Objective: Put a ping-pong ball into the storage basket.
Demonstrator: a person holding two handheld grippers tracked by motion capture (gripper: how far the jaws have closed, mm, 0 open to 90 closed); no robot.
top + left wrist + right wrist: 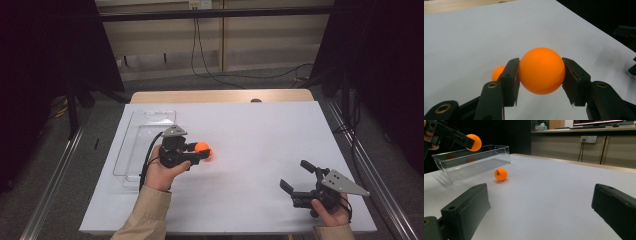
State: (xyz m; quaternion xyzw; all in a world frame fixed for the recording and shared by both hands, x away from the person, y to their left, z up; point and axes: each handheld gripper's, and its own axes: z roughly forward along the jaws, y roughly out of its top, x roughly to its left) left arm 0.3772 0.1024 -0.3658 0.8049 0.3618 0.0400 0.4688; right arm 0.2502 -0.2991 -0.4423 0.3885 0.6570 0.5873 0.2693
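My left gripper (pixel 202 149) is shut on an orange ball (pixel 541 70), with one pad against each side, and holds it above the white table (pixel 250 135). A second orange ball (pixel 500 174) lies on the table just beneath and beyond it, partly hidden behind one jaw in the left gripper view (pixel 497 72). In the right gripper view the held ball (pixel 474 142) hangs near the clear tray (pixel 474 162). My right gripper (pixel 295 175) stands open near the front right of the table with nothing between its jaws.
The clear plastic tray (pixel 131 145) lies along the table's left side, just left of the left hand. A wooden strip (pixel 220 96) runs along the table's far edge. Dark curtains flank both sides.
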